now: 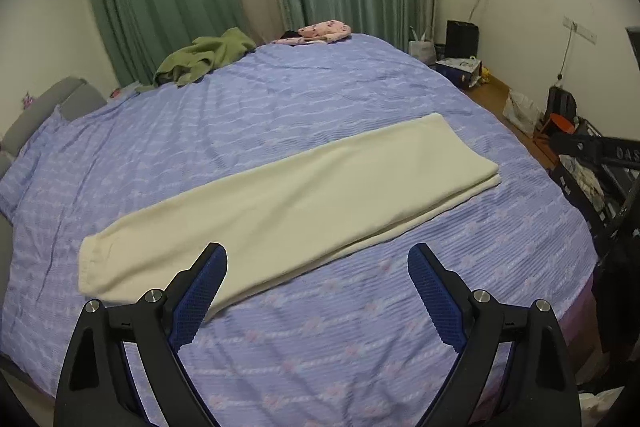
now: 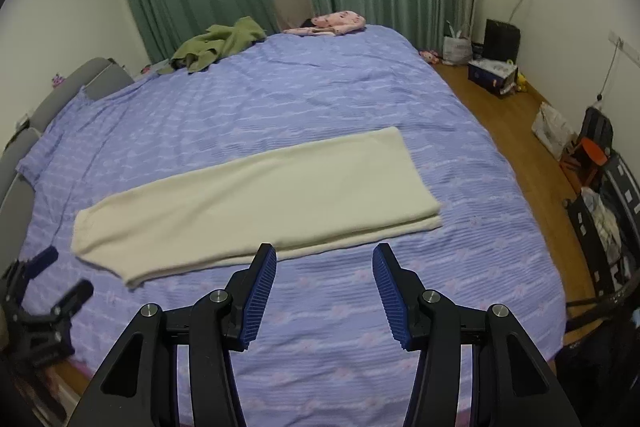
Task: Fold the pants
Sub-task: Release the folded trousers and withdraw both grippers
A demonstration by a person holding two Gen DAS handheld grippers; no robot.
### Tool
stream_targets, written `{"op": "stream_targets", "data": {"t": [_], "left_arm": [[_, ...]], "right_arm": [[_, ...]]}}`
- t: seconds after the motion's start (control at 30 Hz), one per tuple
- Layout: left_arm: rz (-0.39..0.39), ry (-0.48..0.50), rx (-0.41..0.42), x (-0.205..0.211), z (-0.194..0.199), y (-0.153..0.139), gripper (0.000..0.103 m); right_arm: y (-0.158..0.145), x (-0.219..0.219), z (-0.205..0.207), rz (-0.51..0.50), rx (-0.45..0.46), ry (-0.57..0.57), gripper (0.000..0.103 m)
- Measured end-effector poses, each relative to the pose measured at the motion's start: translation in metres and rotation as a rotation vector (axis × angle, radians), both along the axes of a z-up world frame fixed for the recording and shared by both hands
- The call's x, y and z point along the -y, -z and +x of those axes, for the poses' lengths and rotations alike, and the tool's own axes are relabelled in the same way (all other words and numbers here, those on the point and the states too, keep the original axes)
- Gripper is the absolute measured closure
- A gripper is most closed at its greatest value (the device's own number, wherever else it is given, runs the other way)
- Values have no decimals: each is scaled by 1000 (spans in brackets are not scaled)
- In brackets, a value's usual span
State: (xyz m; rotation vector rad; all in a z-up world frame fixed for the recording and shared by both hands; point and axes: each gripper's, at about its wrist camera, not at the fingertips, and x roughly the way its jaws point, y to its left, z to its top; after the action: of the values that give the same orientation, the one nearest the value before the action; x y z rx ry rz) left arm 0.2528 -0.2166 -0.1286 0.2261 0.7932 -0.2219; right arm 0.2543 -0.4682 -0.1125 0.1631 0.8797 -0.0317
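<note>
The cream pants lie flat on the purple bedspread, folded lengthwise into one long strip, narrow cuff end at the left and wider end at the right. They also show in the right wrist view. My left gripper is open and empty, hovering over the near edge of the pants toward the cuff end. My right gripper is open and empty, just short of the pants' near edge. The left gripper shows at the far left of the right wrist view.
A green garment and a pink patterned one lie at the far side of the bed. A grey headboard is on the left. Wooden floor with bags, boxes and a black rack is on the right.
</note>
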Motion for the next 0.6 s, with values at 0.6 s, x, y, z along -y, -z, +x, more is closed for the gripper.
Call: {"op": "stream_targets", "data": {"t": [0.6], "left_arm": [[167, 171, 39, 135, 87, 135, 11]], "right_arm": [[130, 104, 100, 86, -38, 191, 51]]}}
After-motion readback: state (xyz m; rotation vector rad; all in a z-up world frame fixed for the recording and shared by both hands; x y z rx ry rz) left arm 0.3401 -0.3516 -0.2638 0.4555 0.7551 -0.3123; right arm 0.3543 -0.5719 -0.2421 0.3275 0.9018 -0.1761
